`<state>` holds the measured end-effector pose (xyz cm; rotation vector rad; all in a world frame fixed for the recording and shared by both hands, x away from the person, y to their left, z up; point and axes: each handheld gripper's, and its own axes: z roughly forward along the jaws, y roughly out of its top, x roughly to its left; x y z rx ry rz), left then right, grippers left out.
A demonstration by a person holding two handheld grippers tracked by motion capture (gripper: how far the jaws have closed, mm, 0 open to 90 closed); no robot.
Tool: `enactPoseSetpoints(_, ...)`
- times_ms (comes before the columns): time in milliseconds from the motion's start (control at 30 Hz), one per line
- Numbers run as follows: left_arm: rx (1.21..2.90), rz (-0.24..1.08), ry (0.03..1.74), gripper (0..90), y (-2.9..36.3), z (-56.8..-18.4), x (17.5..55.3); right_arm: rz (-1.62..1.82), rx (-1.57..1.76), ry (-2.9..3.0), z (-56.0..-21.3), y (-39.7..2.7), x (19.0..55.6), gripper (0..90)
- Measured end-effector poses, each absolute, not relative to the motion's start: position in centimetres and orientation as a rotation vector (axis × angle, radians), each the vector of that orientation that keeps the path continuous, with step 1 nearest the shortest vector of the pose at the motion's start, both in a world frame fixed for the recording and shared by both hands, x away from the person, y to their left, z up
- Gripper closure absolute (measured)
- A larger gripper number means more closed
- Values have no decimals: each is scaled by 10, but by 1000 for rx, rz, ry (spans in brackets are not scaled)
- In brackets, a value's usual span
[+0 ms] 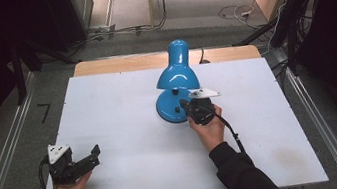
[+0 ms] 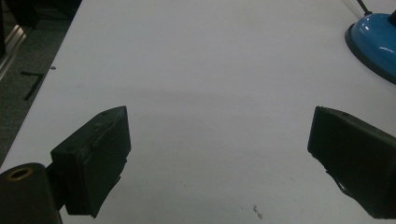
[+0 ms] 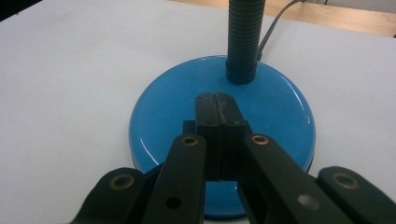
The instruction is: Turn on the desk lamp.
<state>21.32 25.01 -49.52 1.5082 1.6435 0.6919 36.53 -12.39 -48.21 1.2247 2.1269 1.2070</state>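
High view, glossy blue desk lamp (image 1: 177, 80), round base, ribbed neck, upright.

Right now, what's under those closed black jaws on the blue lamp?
Under the right gripper, whose jaws are shut together, lies the lamp's round blue base. A small black part, maybe the switch, peeks out beside the jaws; most of it is covered, so contact can't be told.

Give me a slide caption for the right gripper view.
Shut right hand-held gripper poised over the blue lamp base.
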Motion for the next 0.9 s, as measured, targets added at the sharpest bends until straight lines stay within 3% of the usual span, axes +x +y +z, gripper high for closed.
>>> enactPoseSetpoints(900,1509,689,1642,64,250,-495,213,1167,1208,2167,-493,-113,371,873)
